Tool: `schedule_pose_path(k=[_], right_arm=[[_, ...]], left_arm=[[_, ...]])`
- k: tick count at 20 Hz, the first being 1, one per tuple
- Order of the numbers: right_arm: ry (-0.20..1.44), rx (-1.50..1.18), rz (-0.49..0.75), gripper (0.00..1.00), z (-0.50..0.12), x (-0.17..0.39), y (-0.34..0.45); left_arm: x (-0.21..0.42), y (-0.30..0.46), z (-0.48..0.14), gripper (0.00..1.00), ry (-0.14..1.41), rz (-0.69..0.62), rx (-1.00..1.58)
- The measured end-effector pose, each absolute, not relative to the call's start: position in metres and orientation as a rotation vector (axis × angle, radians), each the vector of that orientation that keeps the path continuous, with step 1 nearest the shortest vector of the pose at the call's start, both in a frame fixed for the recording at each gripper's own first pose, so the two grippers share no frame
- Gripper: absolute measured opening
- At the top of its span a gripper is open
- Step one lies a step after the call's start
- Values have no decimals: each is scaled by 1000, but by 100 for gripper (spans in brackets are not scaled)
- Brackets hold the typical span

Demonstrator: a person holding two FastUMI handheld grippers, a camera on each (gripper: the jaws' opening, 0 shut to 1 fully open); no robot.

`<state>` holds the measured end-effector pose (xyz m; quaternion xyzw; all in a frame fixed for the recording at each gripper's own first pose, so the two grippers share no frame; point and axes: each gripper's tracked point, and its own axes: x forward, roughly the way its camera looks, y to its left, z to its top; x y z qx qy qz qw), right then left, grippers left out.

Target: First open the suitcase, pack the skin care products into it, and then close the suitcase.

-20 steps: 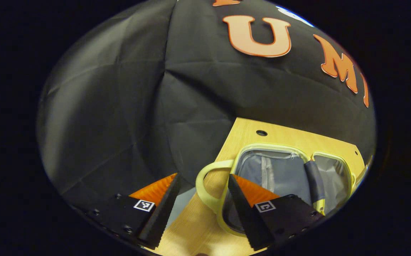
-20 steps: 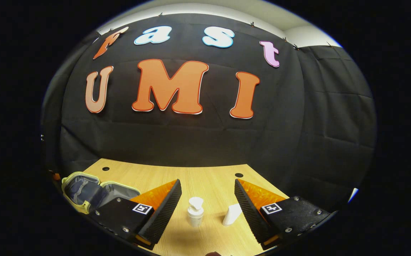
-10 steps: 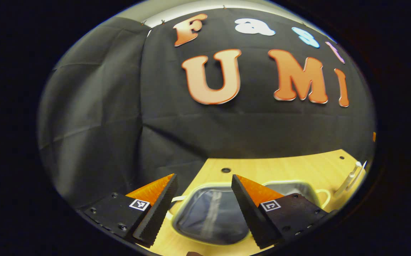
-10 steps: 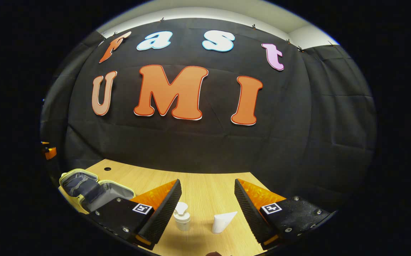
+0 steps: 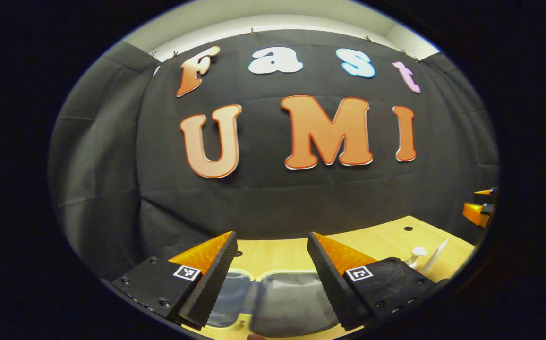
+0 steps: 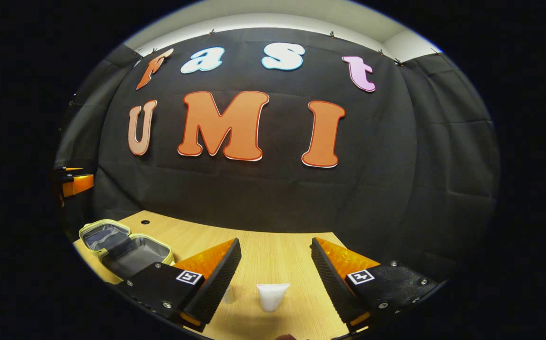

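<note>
A small suitcase (image 6: 126, 252) with a pale yellow rim and grey lining lies open on the wooden table (image 6: 263, 245), at the left of the right gripper view. In the left gripper view the open suitcase (image 5: 277, 307) lies low between the fingers of my left gripper (image 5: 271, 234), which is open and holds nothing. My right gripper (image 6: 276, 241) is open too. A white tube (image 6: 272, 295) lies on the table between its fingers, untouched. A white pump bottle (image 6: 229, 294) is partly hidden behind its left finger. The bottle (image 5: 416, 255) and tube (image 5: 436, 252) also show at far right.
The black cloth wall closes off the back of the table. The other gripper shows at the edge of each view, the right one (image 5: 478, 210) and the left one (image 6: 75, 183). Small holes (image 6: 145, 221) dot the tabletop.
The left gripper view has tilted up from the suitcase towards the wall, and the suitcase sank low in it. My right gripper shifted so the tube sits between its fingers, the bottle behind one.
</note>
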<state>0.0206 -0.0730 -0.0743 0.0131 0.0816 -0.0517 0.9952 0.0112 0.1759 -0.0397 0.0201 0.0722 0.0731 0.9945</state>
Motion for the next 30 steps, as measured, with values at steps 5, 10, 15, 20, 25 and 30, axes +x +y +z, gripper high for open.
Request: schedule_pose_path(k=[5, 10, 15, 20, 25, 30], right_arm=[[176, 9, -48, 96, -88, 19, -84], [199, 17, 18, 96, -110, 19, -83], [249, 27, 53, 96, -129, 18, -81], [303, 10, 58, 96, -154, 21, -86], [352, 16, 53, 96, -177, 21, -91], [401, 10, 47, 96, -198, 16, -92]], left_arm=[[17, 98, -45, 95, 150, 75, 36], [16, 26, -69, 95, 163, -9, 53], [15, -23, -109, 96, 238, -66, 63], [25, -67, -157, 96, 322, -152, 76], [37, -108, -220, 96, 414, -230, 90], [50, -138, -288, 96, 520, -264, 55]])
